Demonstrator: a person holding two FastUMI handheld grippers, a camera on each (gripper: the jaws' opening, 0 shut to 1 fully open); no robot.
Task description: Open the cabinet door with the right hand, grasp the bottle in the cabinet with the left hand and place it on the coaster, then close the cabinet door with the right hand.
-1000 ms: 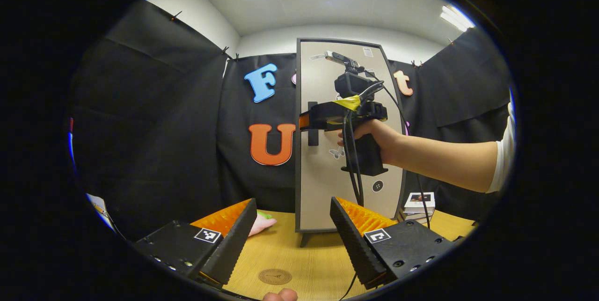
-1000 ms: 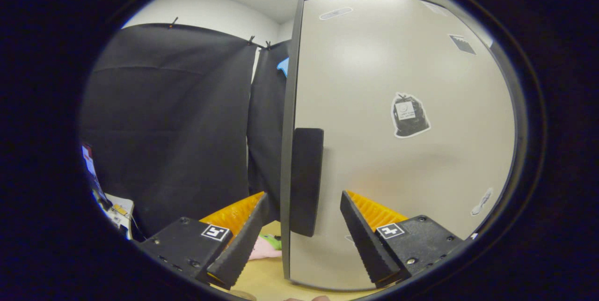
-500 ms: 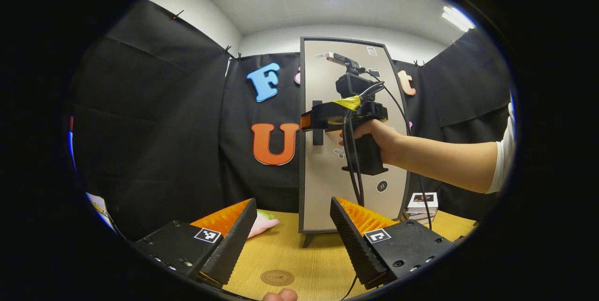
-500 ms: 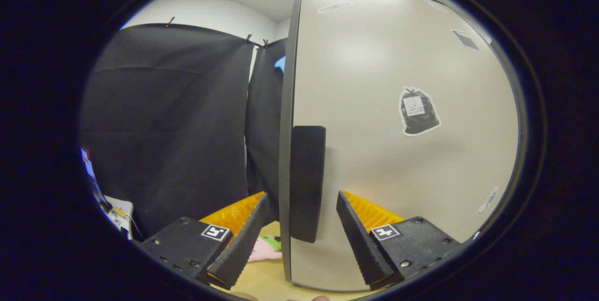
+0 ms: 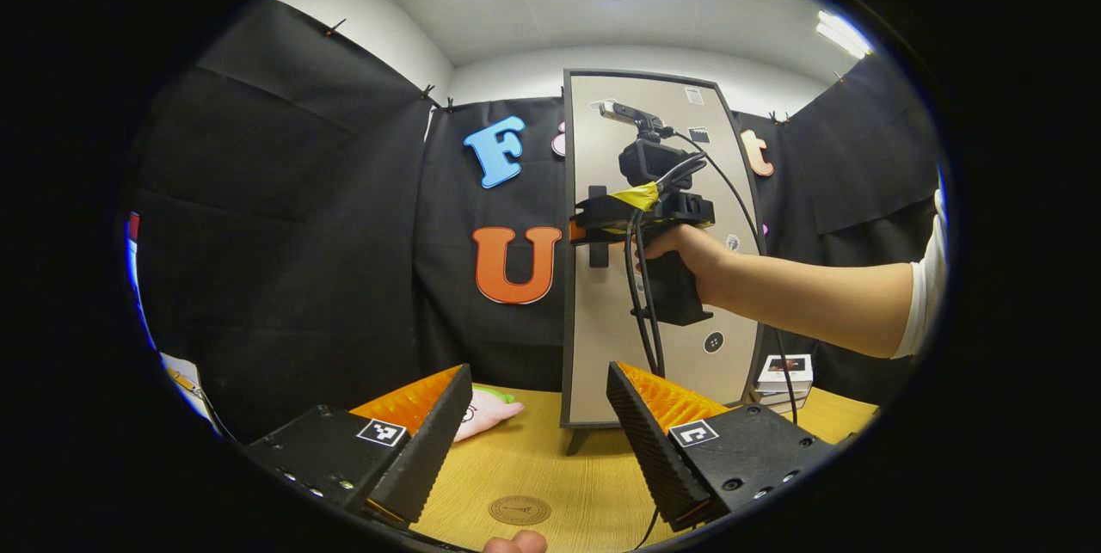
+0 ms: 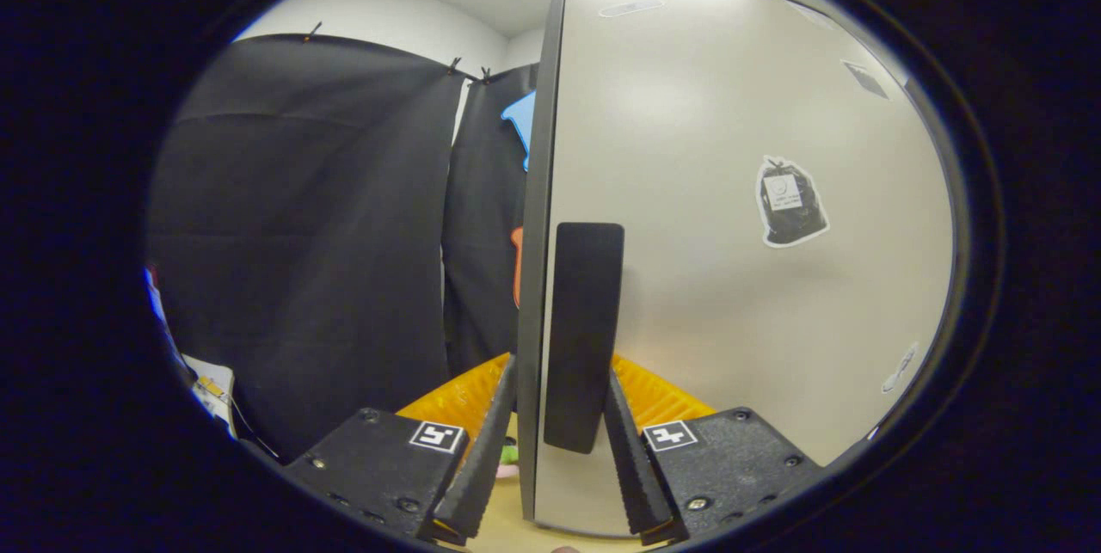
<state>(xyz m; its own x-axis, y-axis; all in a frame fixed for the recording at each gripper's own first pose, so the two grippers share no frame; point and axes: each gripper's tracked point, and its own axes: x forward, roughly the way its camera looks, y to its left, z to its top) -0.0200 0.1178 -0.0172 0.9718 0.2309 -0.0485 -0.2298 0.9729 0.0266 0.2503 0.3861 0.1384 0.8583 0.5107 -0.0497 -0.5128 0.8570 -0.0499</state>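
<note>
A tall cabinet [image 5: 662, 295] with a pale door stands on the wooden table, door closed, hiding its inside. In the left gripper view, a person's hand holds my right gripper [image 5: 593, 226] at the door's black handle [image 5: 597, 254]. In the right gripper view, my right gripper [image 6: 561, 364] has its fingers drawn in on either side of the vertical handle [image 6: 587, 321] at the door's left edge [image 6: 532, 278]. My left gripper [image 5: 538, 390] hangs open over the table, nothing between its fingers. A round brown coaster [image 5: 519, 509] lies on the table just below it.
A pink plush toy [image 5: 486, 411] lies on the table [image 5: 559, 467] left of the cabinet's foot. A small stack of books [image 5: 787, 374] sits to the cabinet's right. A cable hangs from the right gripper in front of the door.
The right gripper's fingers have closed in from wide open onto the door handle. The left gripper has drifted slightly, so the cabinet sits a little farther right in its view.
</note>
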